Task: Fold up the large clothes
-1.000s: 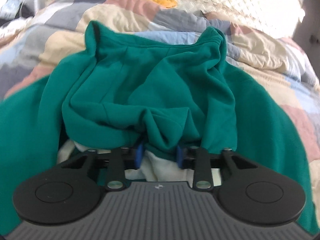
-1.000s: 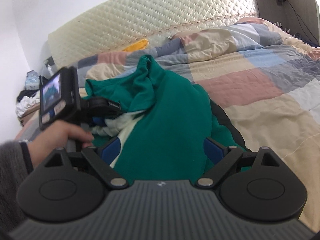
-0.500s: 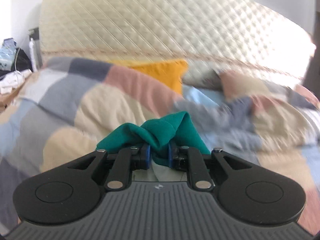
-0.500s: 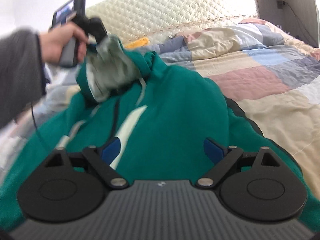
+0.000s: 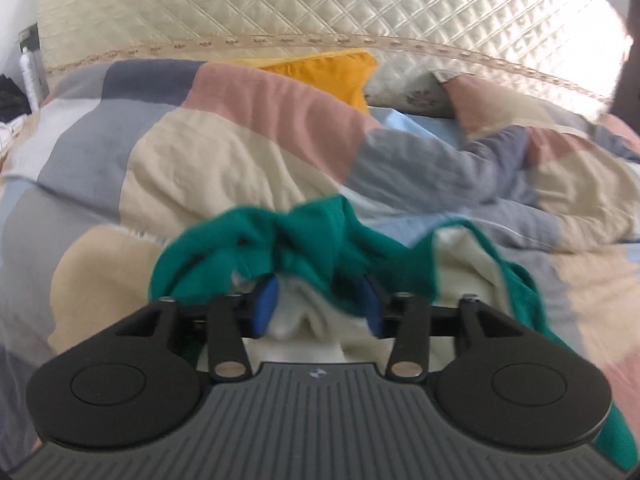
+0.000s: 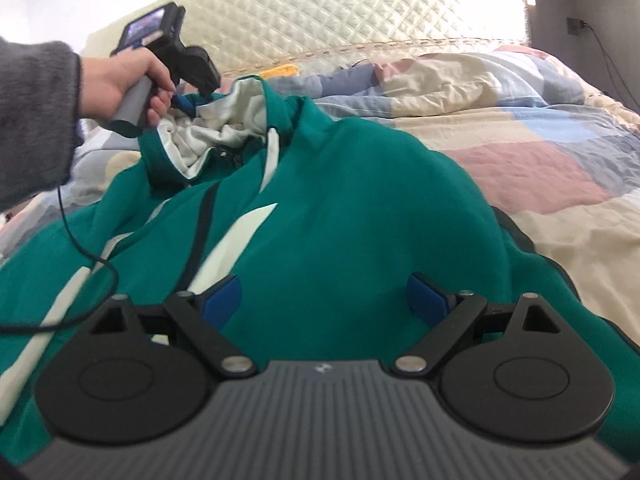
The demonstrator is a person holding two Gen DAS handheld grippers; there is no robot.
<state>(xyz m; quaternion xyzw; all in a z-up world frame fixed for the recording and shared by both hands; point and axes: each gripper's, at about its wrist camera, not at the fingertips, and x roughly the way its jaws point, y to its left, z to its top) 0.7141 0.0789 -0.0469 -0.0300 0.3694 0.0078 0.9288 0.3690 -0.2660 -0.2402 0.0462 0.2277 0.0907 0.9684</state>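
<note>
Left hand-held gripper point(image 5: 318, 308) opening, hoodie point(image 5: 312, 240) btwn pads

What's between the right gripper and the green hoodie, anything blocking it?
Nothing visible. The right gripper stands open directly over the green hoodie, bare fabric between its fingers. The left gripper, off at the hood end, has just been opening with cloth between its pads.
</note>
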